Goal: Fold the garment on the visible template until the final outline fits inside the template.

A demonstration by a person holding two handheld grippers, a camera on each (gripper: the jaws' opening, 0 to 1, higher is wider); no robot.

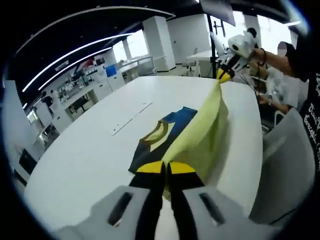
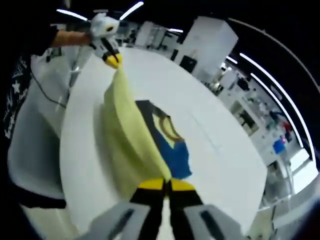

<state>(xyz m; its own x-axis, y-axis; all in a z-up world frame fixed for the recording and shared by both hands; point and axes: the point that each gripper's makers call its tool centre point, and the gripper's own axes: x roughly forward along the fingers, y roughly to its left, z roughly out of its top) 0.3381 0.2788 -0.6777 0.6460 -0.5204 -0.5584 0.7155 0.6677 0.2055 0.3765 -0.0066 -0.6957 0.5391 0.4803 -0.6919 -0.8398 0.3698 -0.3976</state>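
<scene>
A pale yellow garment (image 1: pixel 200 132) with black and blue parts (image 1: pixel 172 125) is lifted along one edge above the white table (image 1: pixel 85 150). My left gripper (image 1: pixel 166 167) is shut on one corner of the garment. My right gripper (image 2: pixel 166 185) is shut on the other corner of the garment (image 2: pixel 130 130). Each gripper shows in the other's view: the right gripper (image 1: pixel 226 75) held up at the far end of the cloth, the left gripper (image 2: pixel 113 59) likewise. The blue part (image 2: pixel 172 152) still lies on the table (image 2: pixel 220 165). A faint outline (image 1: pixel 131 119) is marked on the tabletop beside the garment.
A person's arm (image 1: pixel 280 60) and dark clothing (image 2: pixel 25 70) stand at the table's edge. A grey chair (image 1: pixel 287 165) sits close by that edge. Desks, shelves and pillars fill the room beyond the table.
</scene>
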